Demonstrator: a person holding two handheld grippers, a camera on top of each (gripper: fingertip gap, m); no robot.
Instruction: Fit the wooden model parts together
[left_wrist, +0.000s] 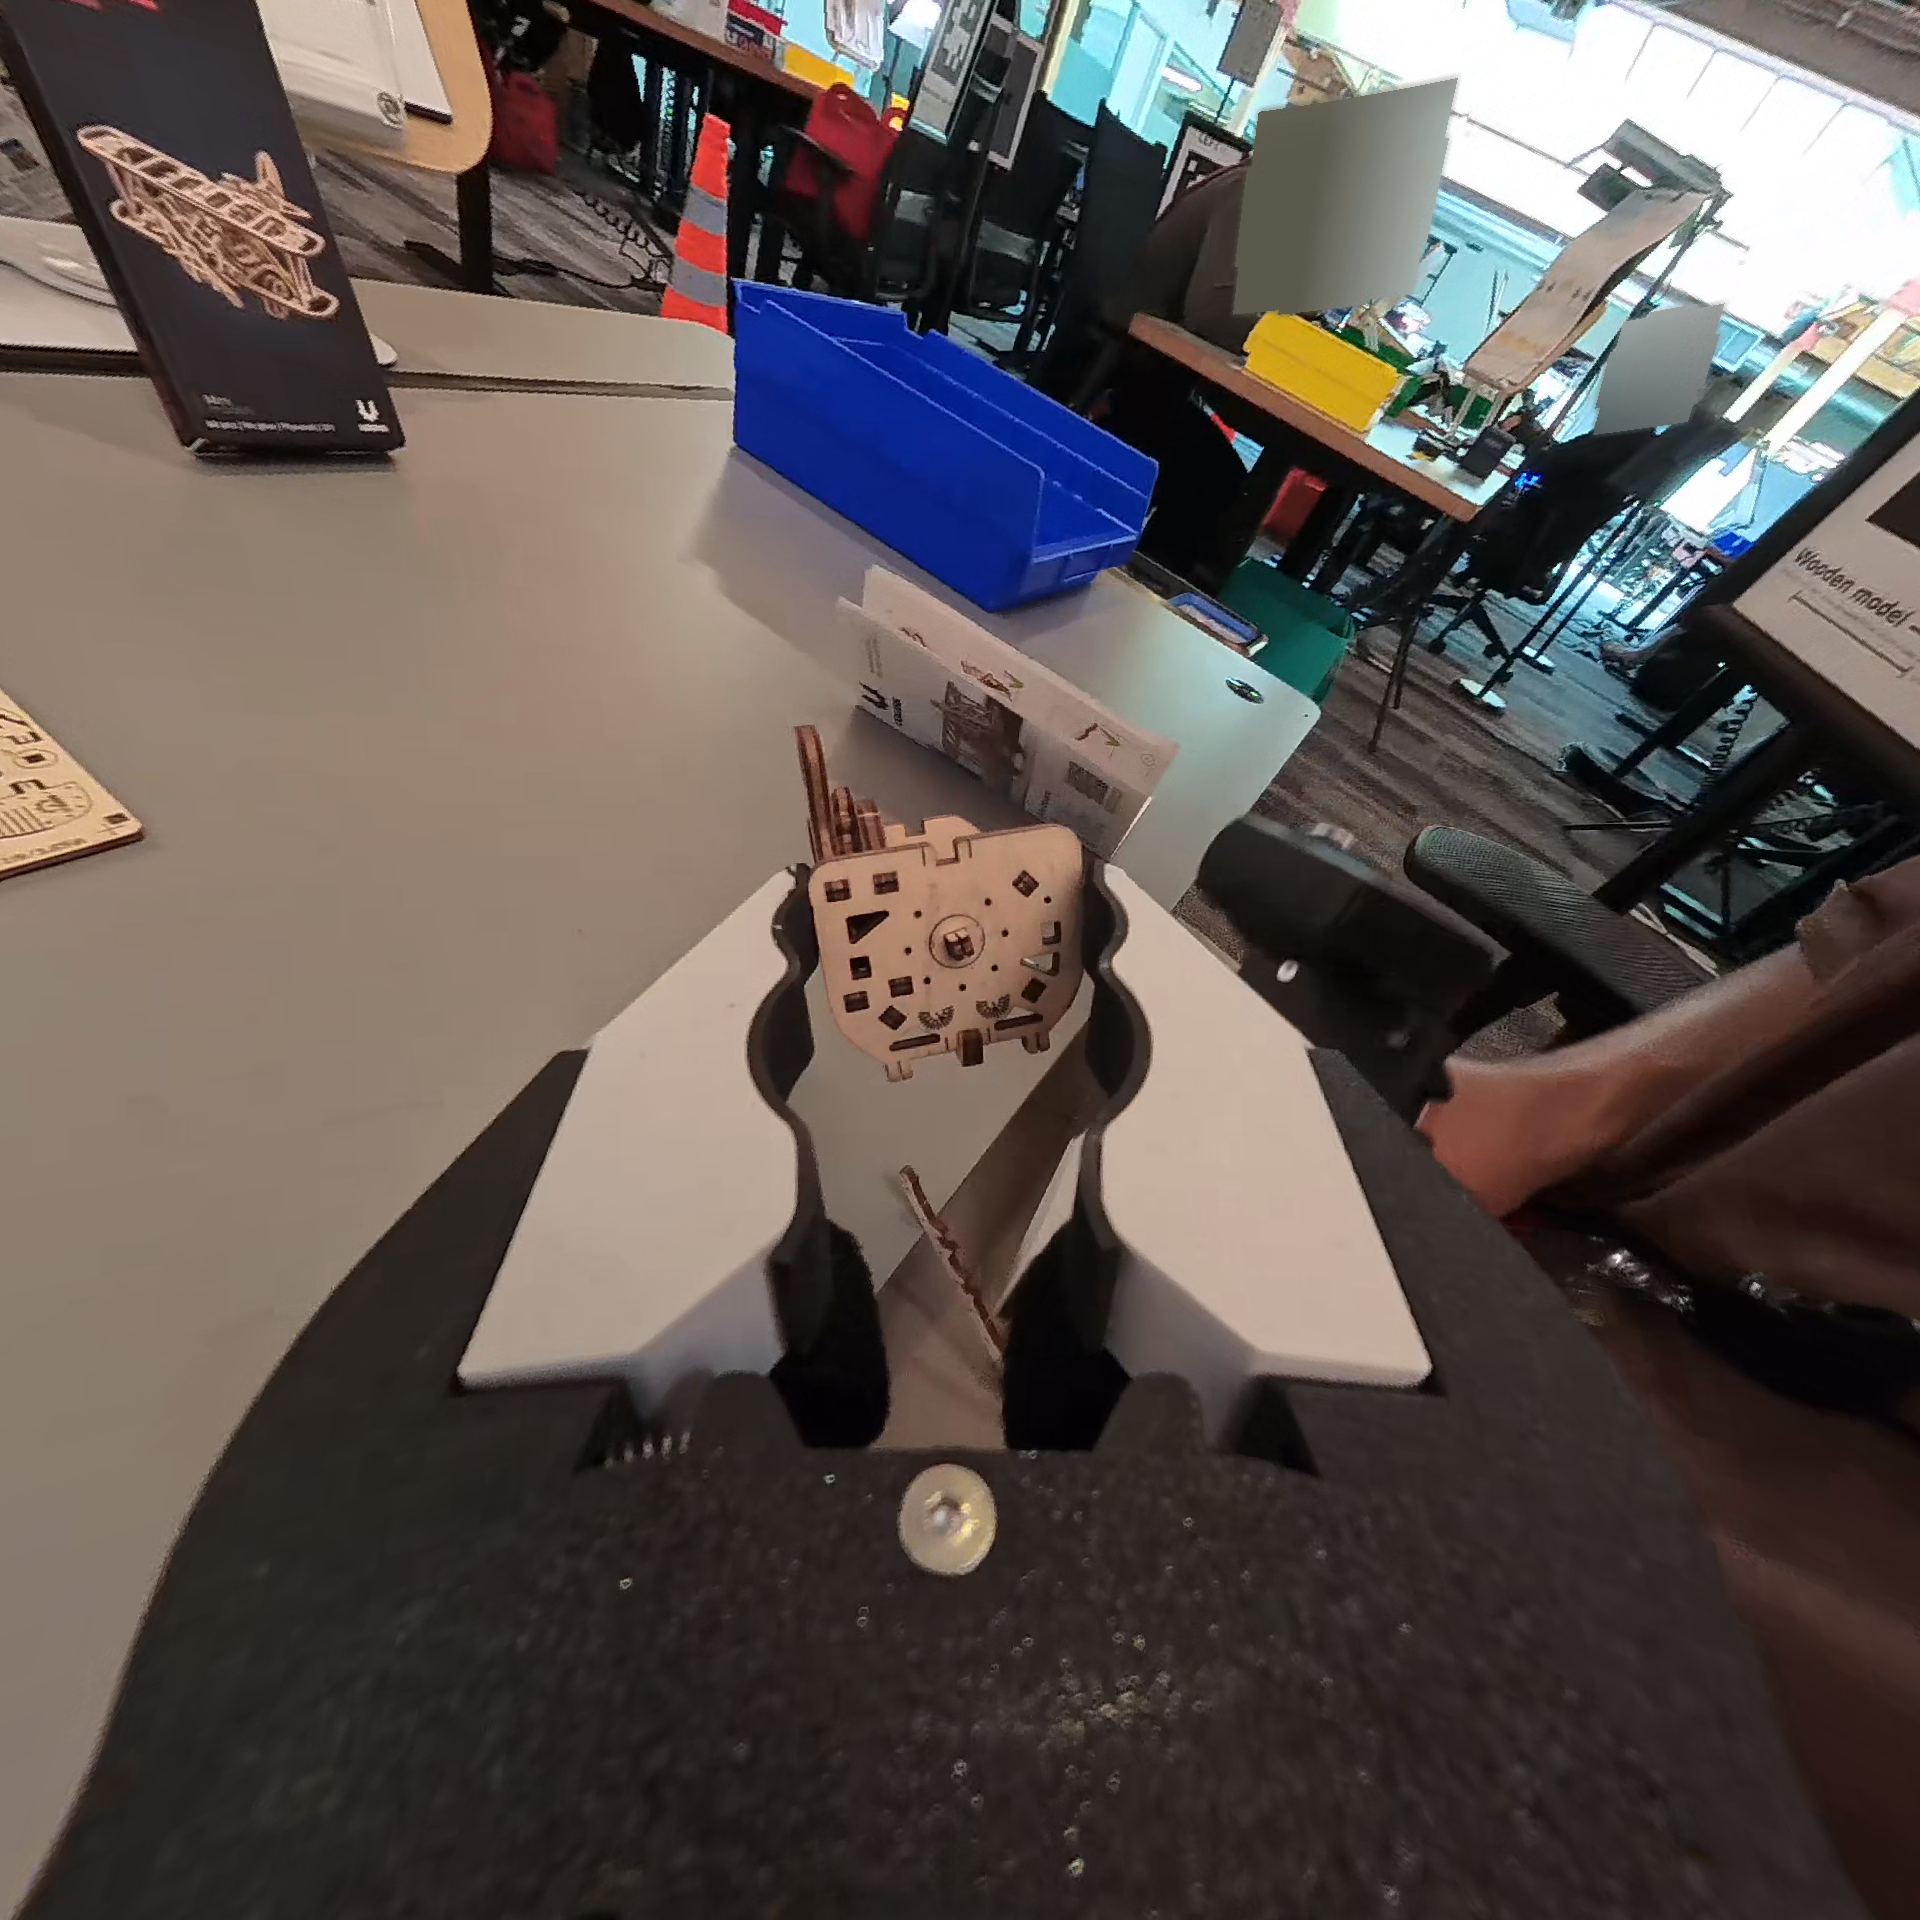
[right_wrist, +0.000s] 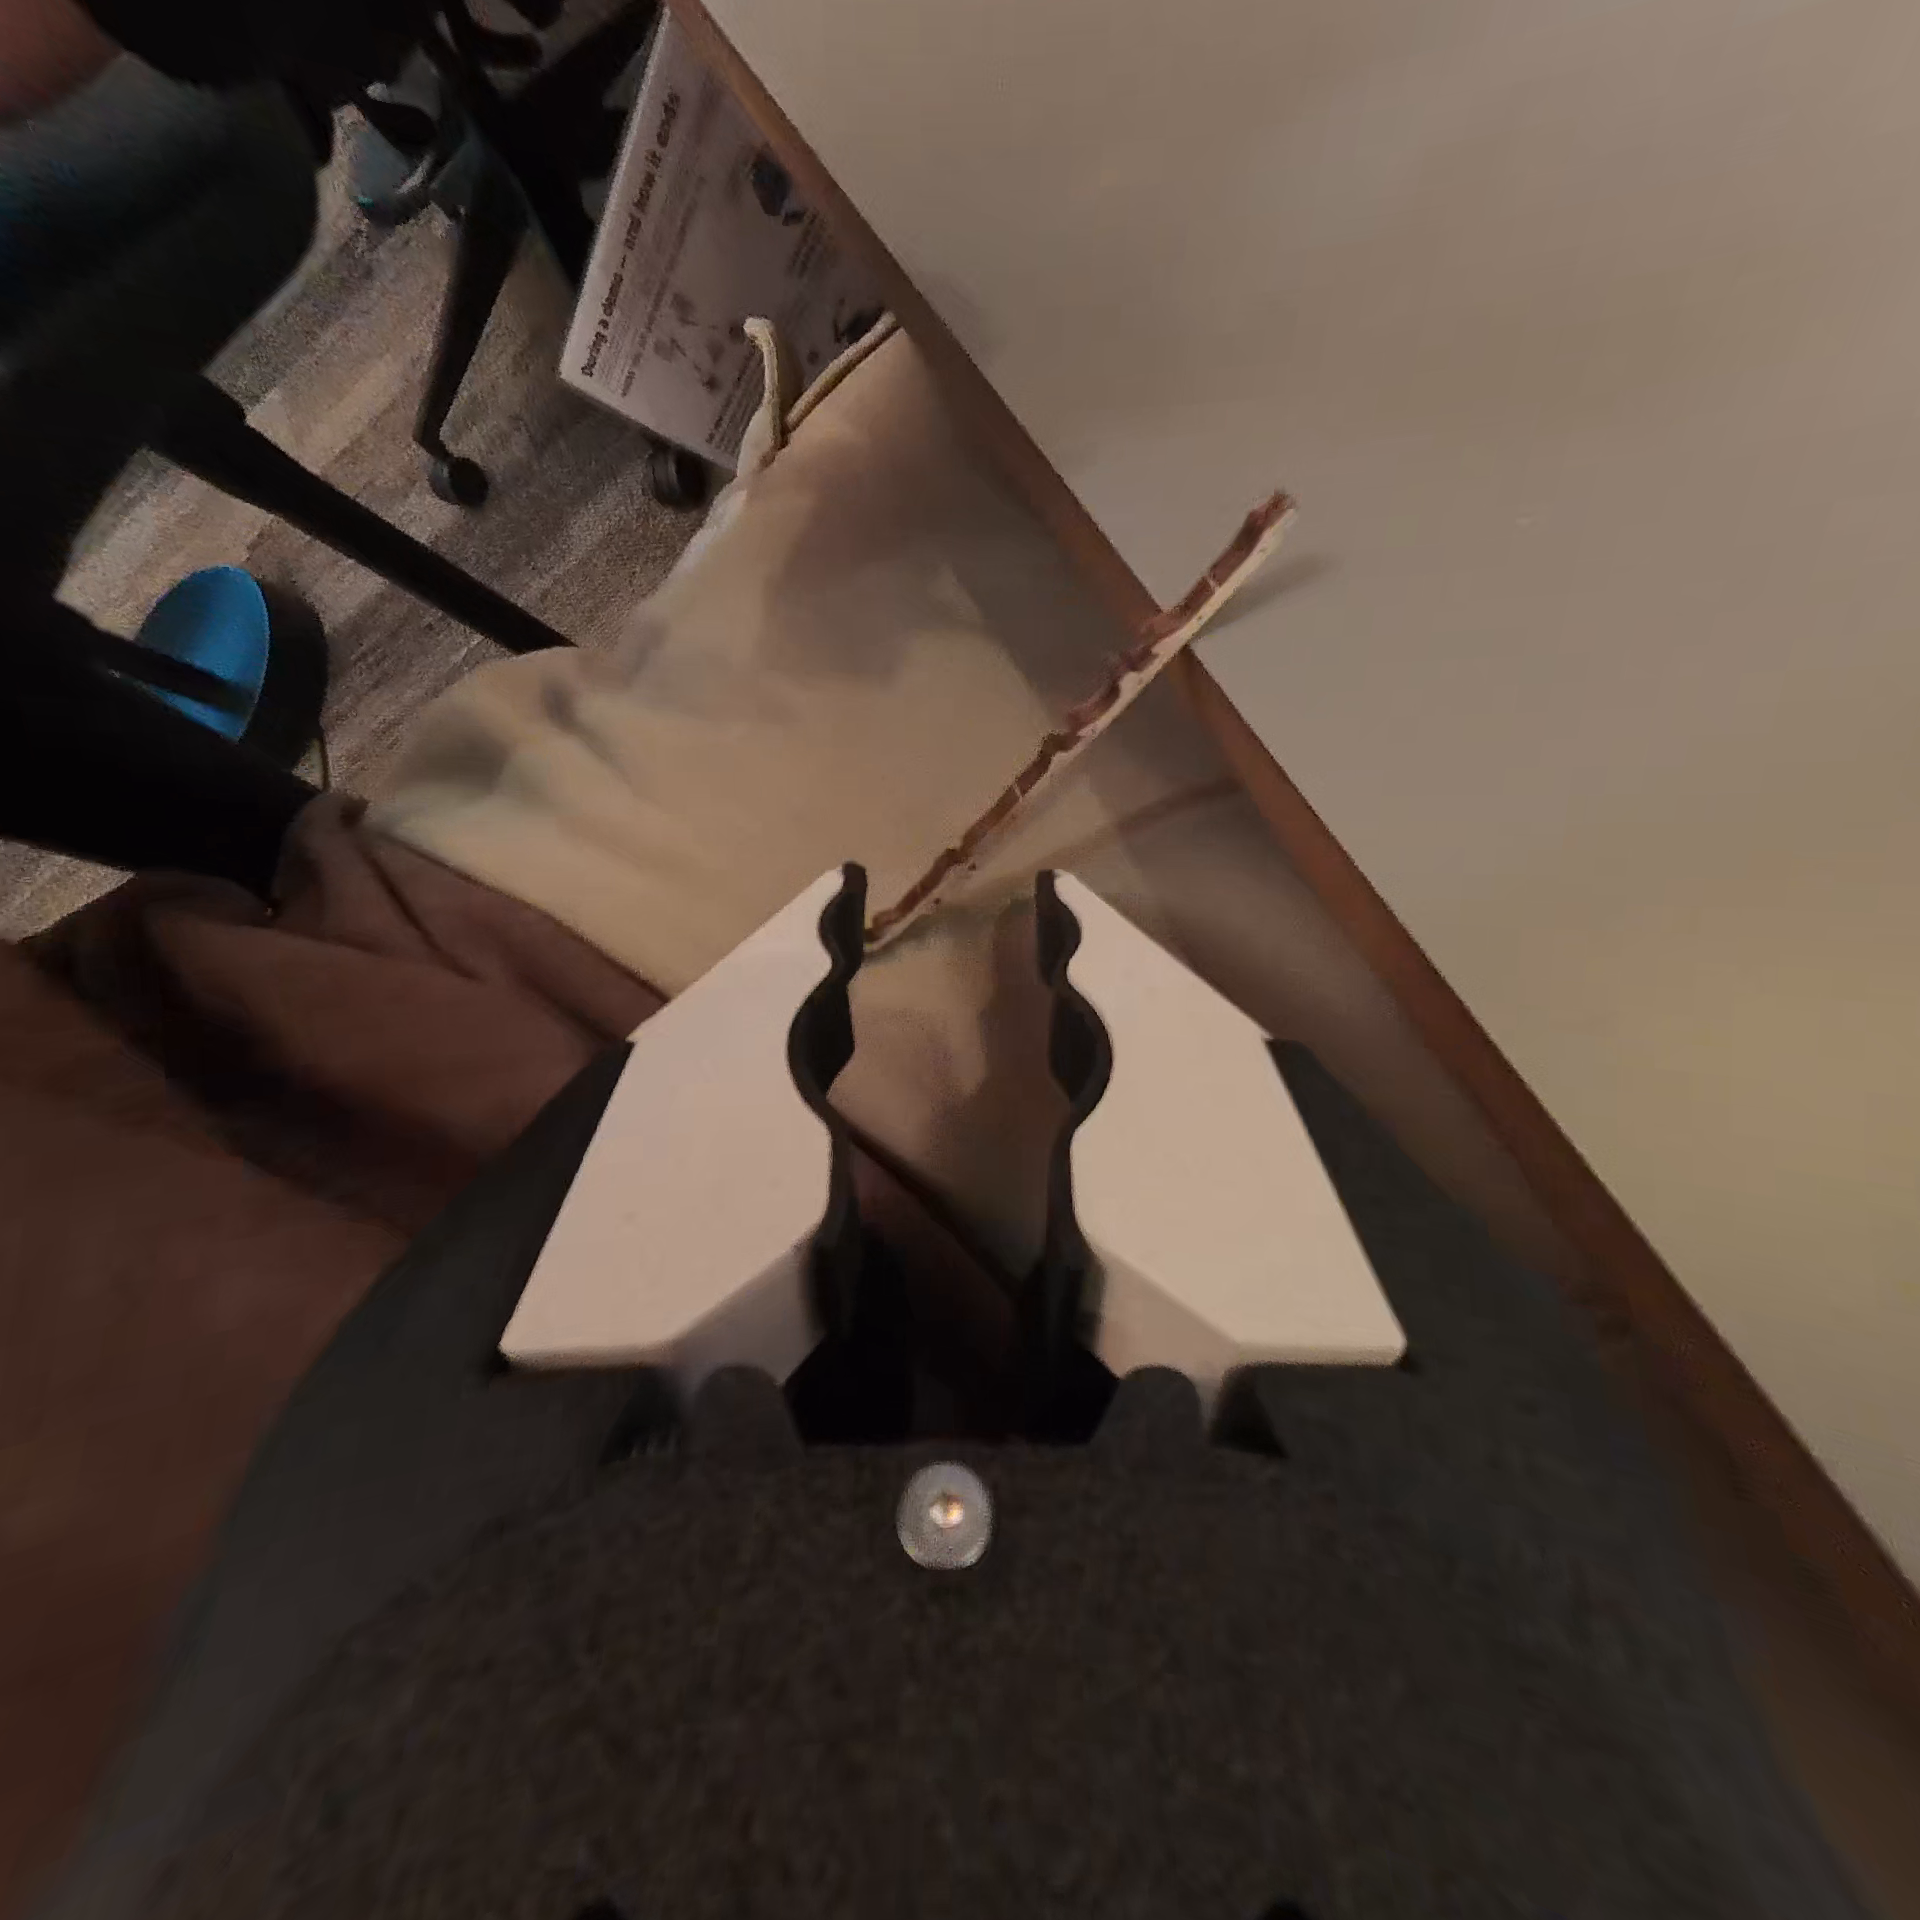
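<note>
Left gripper (left_wrist: 948, 961) jaws clamped on wooden model piece (left_wrist: 940, 951), right gripper (right_wrist: 951, 904) jaws parted, thin wooden strip (right_wrist: 1101, 707) by its left tip, grip unclear, blue bin (left_wrist: 914, 457) on counter (left_wrist: 416, 644), contents hidden

On my left feed I see a grey table (left_wrist: 416, 644) with a blue bin (left_wrist: 935, 457) lying far off on it, and a folded leaflet (left_wrist: 1008, 727) just this side of the bin. A dark box (left_wrist: 208, 229) stands upright at the far left. Beyond the table — an orange cone (left_wrist: 701, 229), a yellow bin (left_wrist: 1320, 364) on another desk. My right feed is blurred; I make out chair legs (right_wrist: 457, 312) and something blue (right_wrist: 208, 644), perhaps a shoe.
</note>
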